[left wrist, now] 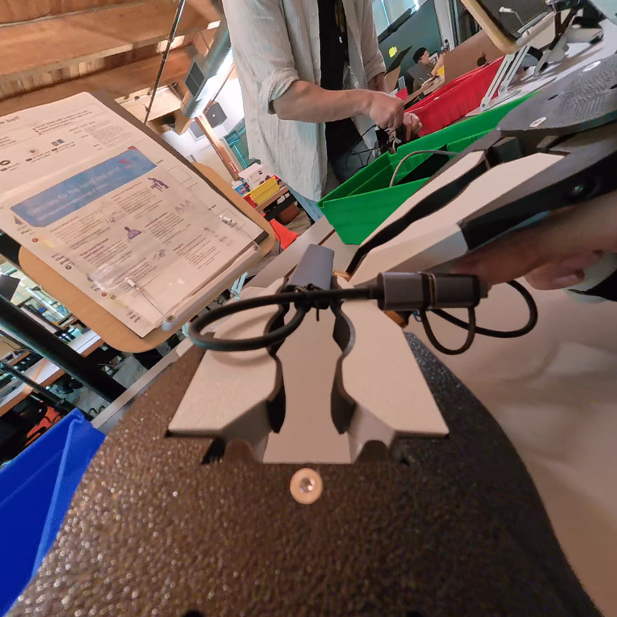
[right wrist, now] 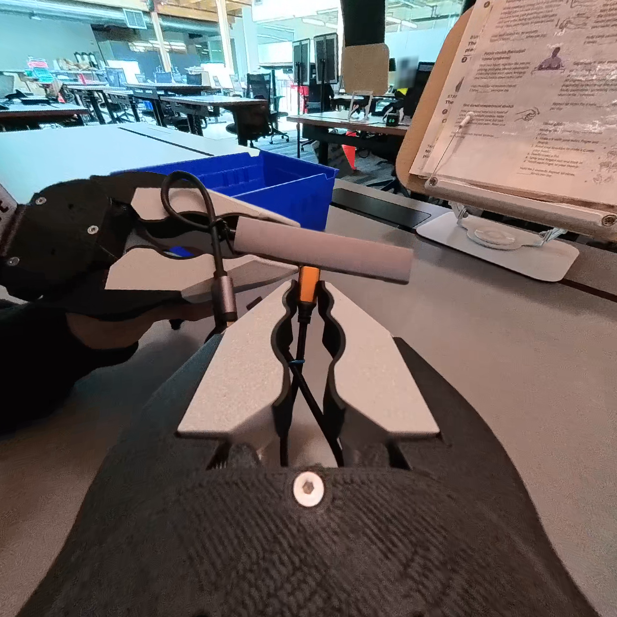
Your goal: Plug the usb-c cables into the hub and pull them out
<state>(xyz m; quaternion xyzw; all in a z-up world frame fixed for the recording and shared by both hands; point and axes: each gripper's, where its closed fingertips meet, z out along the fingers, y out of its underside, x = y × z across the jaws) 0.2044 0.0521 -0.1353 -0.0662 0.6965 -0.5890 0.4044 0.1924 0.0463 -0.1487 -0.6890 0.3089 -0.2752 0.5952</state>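
Note:
My left gripper (left wrist: 310, 283) is shut on one end of a grey bar-shaped hub (left wrist: 315, 263) and holds it above the table. In the right wrist view the left gripper (right wrist: 283, 247) comes in from the left with the hub (right wrist: 320, 255) sticking out level to the right. The hub's own black lead loops down to a grey plug (left wrist: 430, 290), which also hangs free in the right wrist view (right wrist: 227, 295). My right gripper (right wrist: 309, 287) is shut on an orange usb-c plug (right wrist: 309, 283) whose tip meets the hub's underside. The right gripper (left wrist: 349, 272) reaches in from the right.
A blue bin (right wrist: 283, 187) stands behind the hub, a green bin (left wrist: 367, 207) and a red bin (left wrist: 450, 107) farther off. A document stand with a printed sheet (right wrist: 517, 117) rises at the table's edge. A person (left wrist: 300, 83) stands by the green bin. The grey table (right wrist: 467, 367) lies below. Left and right tips are no more than a few centimetres apart.

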